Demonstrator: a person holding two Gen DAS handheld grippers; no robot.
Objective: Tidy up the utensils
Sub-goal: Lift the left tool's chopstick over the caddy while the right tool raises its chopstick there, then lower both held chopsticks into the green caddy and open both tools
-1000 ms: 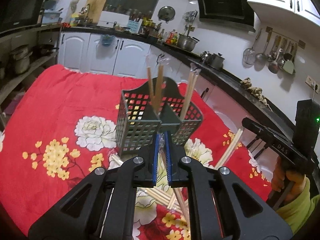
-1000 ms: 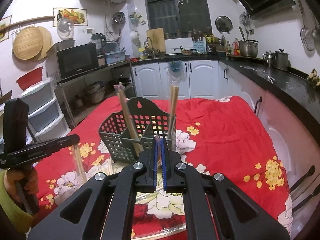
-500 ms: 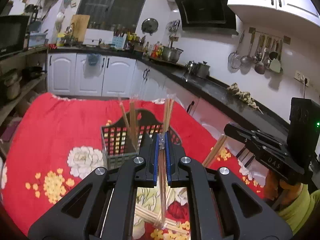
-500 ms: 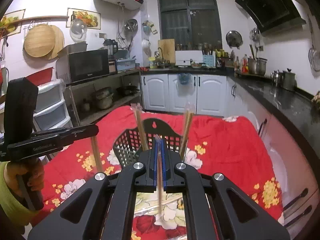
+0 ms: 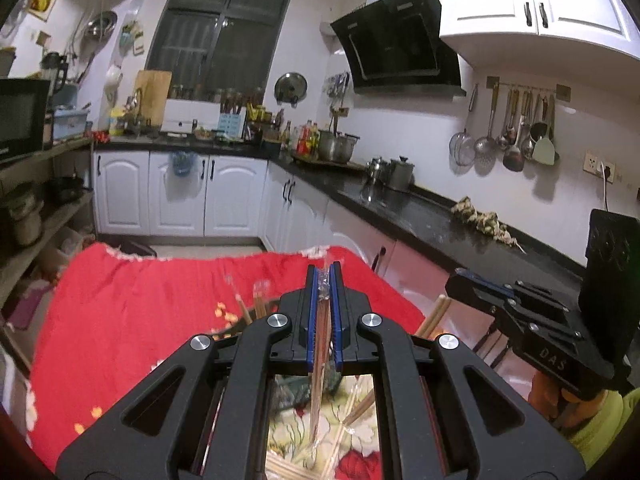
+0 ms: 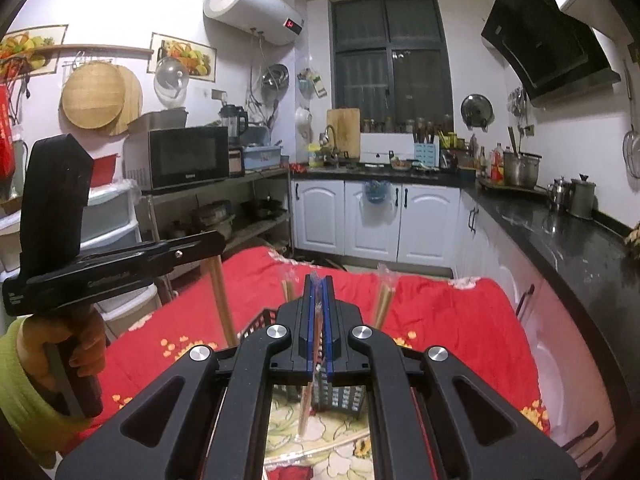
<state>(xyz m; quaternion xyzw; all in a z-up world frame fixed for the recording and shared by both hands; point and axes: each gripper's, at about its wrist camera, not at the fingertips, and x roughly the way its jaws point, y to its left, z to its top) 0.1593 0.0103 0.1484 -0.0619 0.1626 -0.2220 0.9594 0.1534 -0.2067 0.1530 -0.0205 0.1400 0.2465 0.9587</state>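
Note:
My left gripper [image 5: 324, 276] is shut on a wrapped pair of wooden chopsticks [image 5: 318, 392] that hangs down between the jaws. My right gripper [image 6: 318, 284] is shut on another wrapped pair of chopsticks [image 6: 306, 408]. Both are lifted above the table. The grey mesh utensil basket [image 6: 340, 400] stands below the right gripper, mostly hidden by it; chopsticks [image 6: 382, 300] stand upright in it. In the left wrist view only the tops of the standing chopsticks [image 5: 260, 304] show. More wrapped chopsticks [image 5: 352, 416] lie on the cloth.
A red floral tablecloth [image 5: 120, 312] covers the table. The right gripper shows at the right of the left wrist view [image 5: 520, 312], the left gripper at the left of the right wrist view [image 6: 120, 264]. Black counters [image 6: 560, 232] and white cabinets [image 6: 360, 216] surround the table.
Both grippers have risen and tilted up from the table, each lifting a wrapped pair of chopsticks. The basket has dropped low in both views.

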